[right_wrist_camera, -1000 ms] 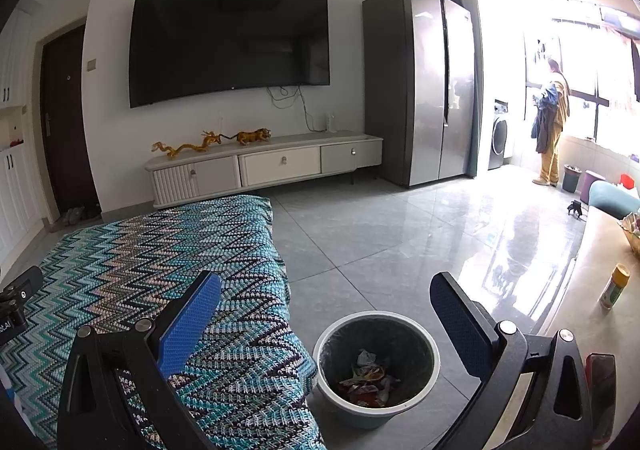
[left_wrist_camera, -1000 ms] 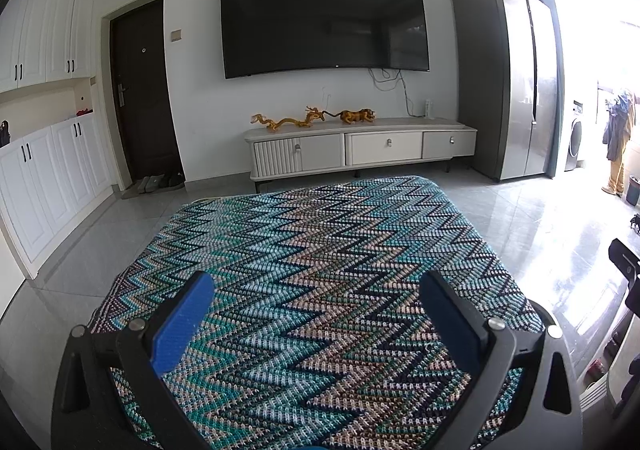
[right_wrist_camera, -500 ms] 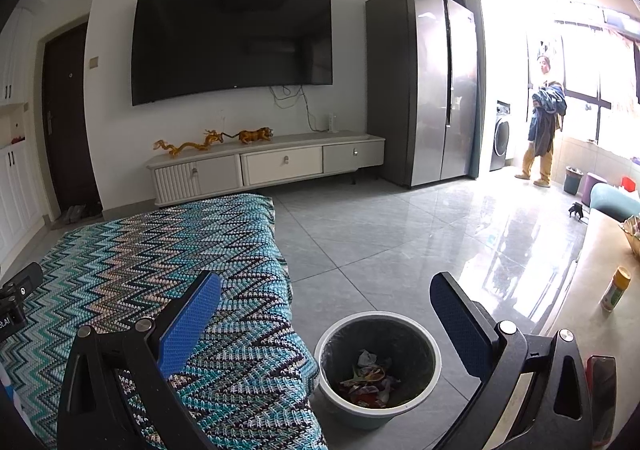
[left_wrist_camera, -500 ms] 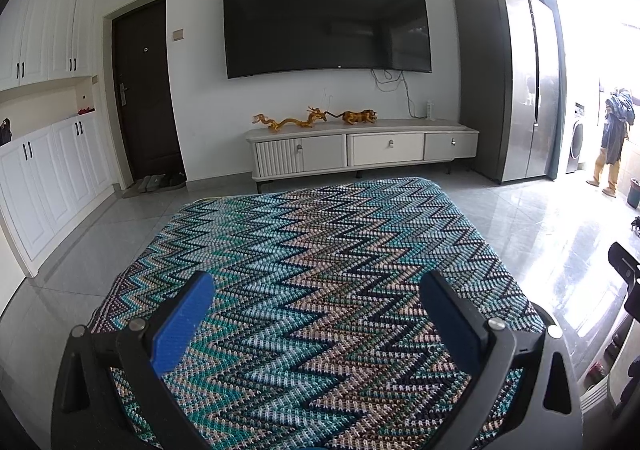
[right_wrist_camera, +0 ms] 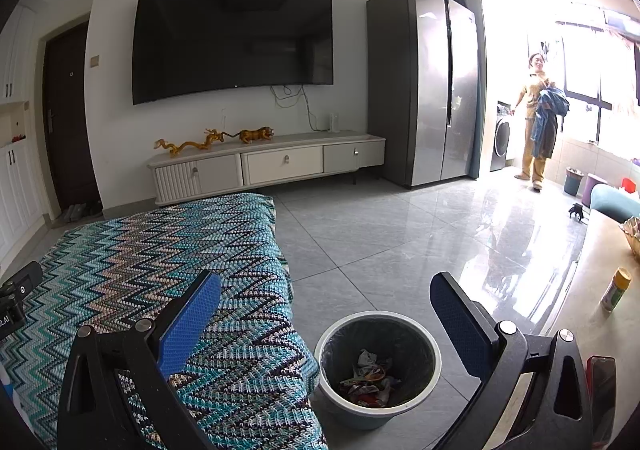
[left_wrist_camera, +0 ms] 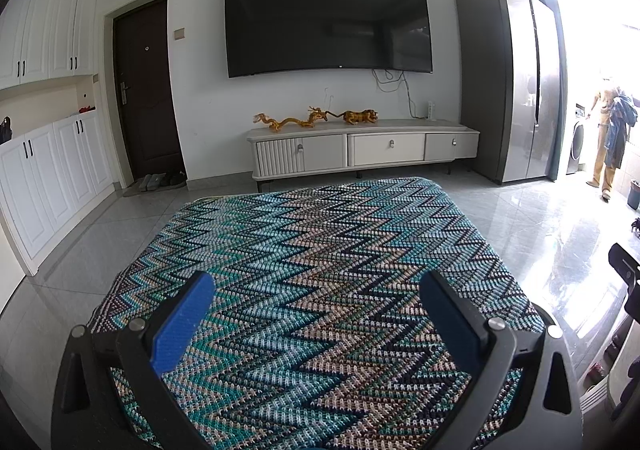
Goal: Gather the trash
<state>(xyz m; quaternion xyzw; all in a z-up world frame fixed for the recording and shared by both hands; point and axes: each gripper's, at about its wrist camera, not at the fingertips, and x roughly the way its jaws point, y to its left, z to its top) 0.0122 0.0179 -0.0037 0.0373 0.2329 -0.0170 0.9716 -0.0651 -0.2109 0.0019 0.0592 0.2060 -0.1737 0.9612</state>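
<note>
Left tongs (left_wrist_camera: 316,314) stand wide, blue pads well apart, nothing between them; they hang over the zigzag-knit cover (left_wrist_camera: 320,270) in teal, beige and black, which drapes a raised surface and shows bare across its whole top in the left wrist view. Right tongs (right_wrist_camera: 326,310) likewise stand wide and empty, held above the right edge of the same cover (right_wrist_camera: 140,270), where the knit falls over the corner toward the floor. The trash bin (right_wrist_camera: 378,364), round, grey with a pale rim and a dark liner, sits on the grey tiled floor (right_wrist_camera: 380,242) just beside that draped corner, below and between the right tongs' pads in the view. Crumpled wrappers (right_wrist_camera: 368,378) lie at the bottom of the bin; it is far from full. At the right edge of the right wrist view a pale bench (right_wrist_camera: 600,290) carries a small yellow-capped bottle (right_wrist_camera: 616,290), upright, near its far end. Against the far wall: a large dark television (left_wrist_camera: 328,18), a low white cabinet (left_wrist_camera: 360,150) with gold dragon and tiger figurines (left_wrist_camera: 316,118) on top, and a tall steel refrigerator (right_wrist_camera: 428,82) to the right. A person (right_wrist_camera: 540,122) stands in the bright doorway beyond the refrigerator, holding blue cloth, well apart from the work area. Part of the left unit (right_wrist_camera: 16,294) shows at the left edge of the right wrist view.
</note>
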